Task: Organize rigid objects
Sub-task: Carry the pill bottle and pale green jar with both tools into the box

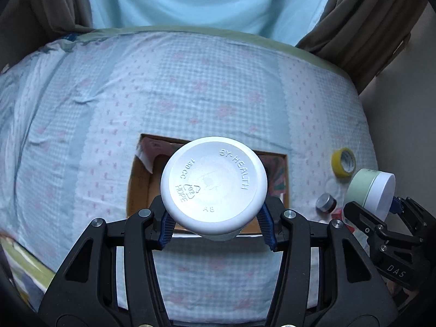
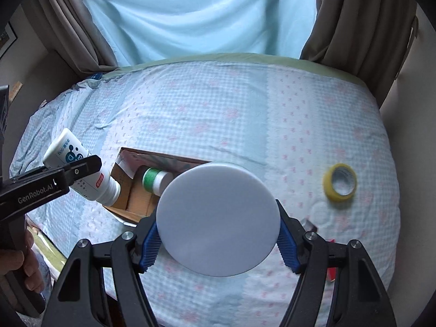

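My left gripper (image 1: 215, 224) is shut on a white supplement bottle (image 1: 214, 188), its embossed base facing the camera, held over the open cardboard box (image 1: 136, 188). In the right wrist view the same bottle (image 2: 81, 171) points cap-down toward the box (image 2: 128, 188). My right gripper (image 2: 218, 241) is shut on a pale green jar with a white lid (image 2: 218, 219); it also shows in the left wrist view (image 1: 372, 190). A green-and-white bottle (image 2: 156, 178) lies inside the box.
A yellow tape roll (image 2: 340, 182) lies on the checked bedspread at right, also seen in the left wrist view (image 1: 344, 162). A small grey metal tin (image 1: 325, 203) sits near it, with a red item partly hidden. Curtains stand behind the bed.
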A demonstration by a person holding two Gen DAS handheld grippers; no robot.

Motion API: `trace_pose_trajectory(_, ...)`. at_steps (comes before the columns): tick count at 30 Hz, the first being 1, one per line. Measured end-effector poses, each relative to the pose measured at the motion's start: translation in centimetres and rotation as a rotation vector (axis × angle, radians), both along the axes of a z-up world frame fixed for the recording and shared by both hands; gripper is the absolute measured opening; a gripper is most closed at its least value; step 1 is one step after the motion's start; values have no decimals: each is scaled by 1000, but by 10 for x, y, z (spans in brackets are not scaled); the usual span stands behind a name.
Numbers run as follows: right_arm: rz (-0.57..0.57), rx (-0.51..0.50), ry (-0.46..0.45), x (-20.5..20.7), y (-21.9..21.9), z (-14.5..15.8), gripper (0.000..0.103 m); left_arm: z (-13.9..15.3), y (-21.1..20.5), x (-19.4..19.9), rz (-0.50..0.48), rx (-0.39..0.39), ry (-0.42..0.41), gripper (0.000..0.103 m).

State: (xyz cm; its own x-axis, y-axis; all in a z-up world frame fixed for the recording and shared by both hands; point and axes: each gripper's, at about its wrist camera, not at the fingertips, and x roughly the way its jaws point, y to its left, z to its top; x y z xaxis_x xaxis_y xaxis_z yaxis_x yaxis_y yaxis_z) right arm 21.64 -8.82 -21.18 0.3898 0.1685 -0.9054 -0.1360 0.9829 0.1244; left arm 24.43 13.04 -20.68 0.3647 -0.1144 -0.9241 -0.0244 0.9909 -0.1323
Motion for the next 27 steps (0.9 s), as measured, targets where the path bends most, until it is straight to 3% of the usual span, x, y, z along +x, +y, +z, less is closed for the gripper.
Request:
trace_pose_trajectory(7,-88,8,90,14,59,-49,68,-62,49,25,-110,32,91,47)
trace_pose_trajectory(12,-131,-14,155,20,86,-87,68,-107,60,40,-167,43,156,47)
trace_pose_trajectory(21,-146,-85,221,40,95,-144,68,-174,47,54,-278,102,264,47)
trace_pose_trajectory(27,-158,-111,277,46,90,-177,68,-202,39,60,-327,131,320,47)
